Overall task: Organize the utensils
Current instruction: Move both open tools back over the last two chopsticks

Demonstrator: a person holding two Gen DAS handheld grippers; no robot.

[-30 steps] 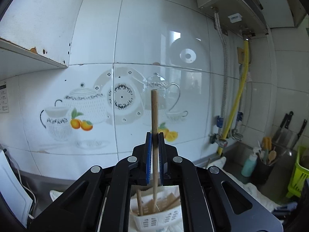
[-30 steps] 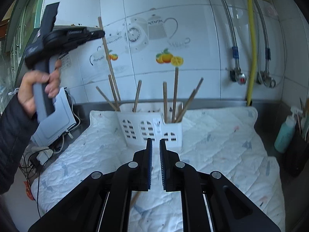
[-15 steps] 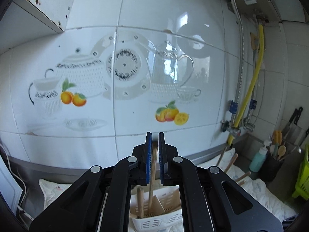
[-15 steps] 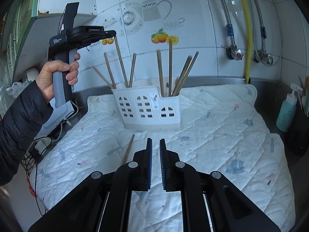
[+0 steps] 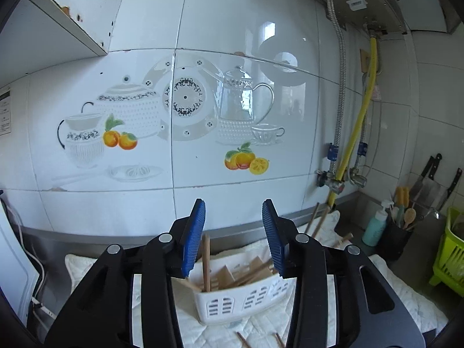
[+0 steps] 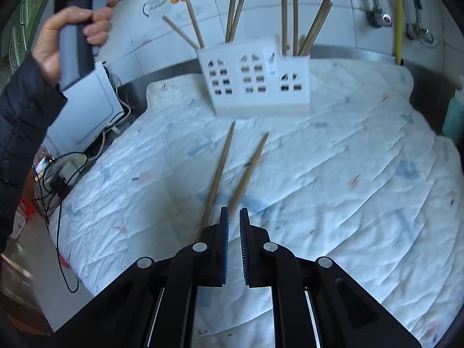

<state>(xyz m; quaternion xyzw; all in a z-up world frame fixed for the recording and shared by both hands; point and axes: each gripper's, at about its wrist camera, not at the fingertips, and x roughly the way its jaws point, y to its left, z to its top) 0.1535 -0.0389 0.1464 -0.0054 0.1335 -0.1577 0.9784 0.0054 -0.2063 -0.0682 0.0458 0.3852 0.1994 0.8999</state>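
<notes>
A white slotted utensil holder (image 6: 255, 78) stands on the quilted white mat (image 6: 333, 174) and holds several wooden chopsticks (image 6: 290, 14). It also shows in the left wrist view (image 5: 240, 301), below my left gripper (image 5: 233, 211), which is open and empty above it. A chopstick (image 5: 206, 261) stands upright in the holder between the left fingers. Two loose chopsticks (image 6: 220, 168) (image 6: 249, 171) lie on the mat in front of the holder. My right gripper (image 6: 233, 214) is shut and empty, low over the near ends of these two.
The tiled wall with teapot pictures (image 5: 185, 110) is right behind the holder. Pipes and a yellow hose (image 5: 353, 133) run down at the right. A soap bottle (image 5: 375, 223), a dark utensil pot (image 5: 397, 235) and a green basket (image 5: 449, 258) stand at the far right. Cables (image 6: 63, 171) lie left of the mat.
My left gripper opened and let go of the chopstick, which now stands in the holder. My right gripper dropped down and forward toward the two loose chopsticks on the mat.
</notes>
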